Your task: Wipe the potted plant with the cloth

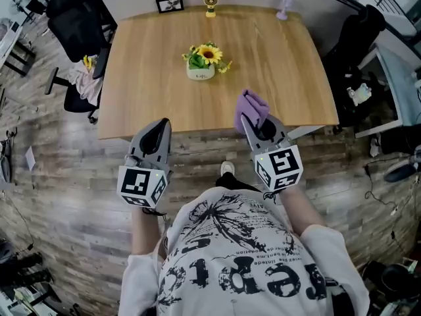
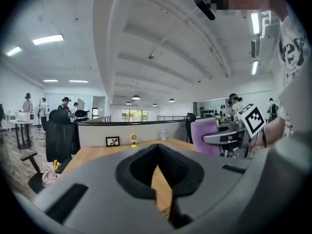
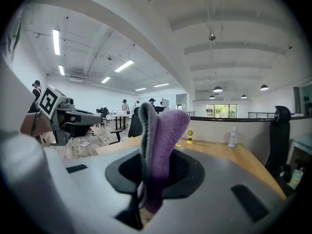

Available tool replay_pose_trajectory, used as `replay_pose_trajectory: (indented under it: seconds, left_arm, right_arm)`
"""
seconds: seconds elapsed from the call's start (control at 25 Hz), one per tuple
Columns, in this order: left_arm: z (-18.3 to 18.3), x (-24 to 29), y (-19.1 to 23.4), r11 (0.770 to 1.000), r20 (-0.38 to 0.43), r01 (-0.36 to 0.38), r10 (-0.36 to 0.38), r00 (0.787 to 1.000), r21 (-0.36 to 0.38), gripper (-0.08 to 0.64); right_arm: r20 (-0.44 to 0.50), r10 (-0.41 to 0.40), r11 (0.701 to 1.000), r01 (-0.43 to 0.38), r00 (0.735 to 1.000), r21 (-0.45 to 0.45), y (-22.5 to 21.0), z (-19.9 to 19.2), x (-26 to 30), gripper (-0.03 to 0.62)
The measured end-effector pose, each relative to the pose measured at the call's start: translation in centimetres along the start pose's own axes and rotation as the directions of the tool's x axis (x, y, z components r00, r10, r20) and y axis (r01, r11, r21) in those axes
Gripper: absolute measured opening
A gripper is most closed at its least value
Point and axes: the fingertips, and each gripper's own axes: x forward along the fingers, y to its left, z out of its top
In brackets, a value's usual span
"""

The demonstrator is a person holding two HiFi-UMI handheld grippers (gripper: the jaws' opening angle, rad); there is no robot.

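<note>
Cloth [image 1: 252,103] sits clamped in right gripper [image 1: 248,120], potted plant [image 1: 205,61] beyond.

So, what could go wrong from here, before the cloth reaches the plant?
1. The potted plant stands free in the middle of the table, and the left gripper is shut and empty. A firm wipe might tip or slide it.
2. The right gripper holds the cloth with most of it sticking out past the fingers, so it could pull out during wiping.
</note>
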Motion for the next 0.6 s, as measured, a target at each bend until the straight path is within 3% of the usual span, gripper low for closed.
replay_pose_trajectory:
  seconds: [0.24, 0.6]
  left_arm:
    - [0.3, 8.6, 1.0, 0.999, -0.041, -0.039, 0.038, 0.998, -0.009, 0.003]
    - [-3.7, 15.2, 4.1, 0.996, -0.163, -0.061, 0.049, 0.985, -0.066, 0.003]
  right_arm:
    - [-0.031, 0.055, 0.998, -0.055, 0.998, -0.008, -7.0, 0.3, 6.2, 0.071]
    - [-0.149, 0.079, 0.997, -0.078, 0.986, 0.015, -11.9, -2.8, 13.0, 0.071]
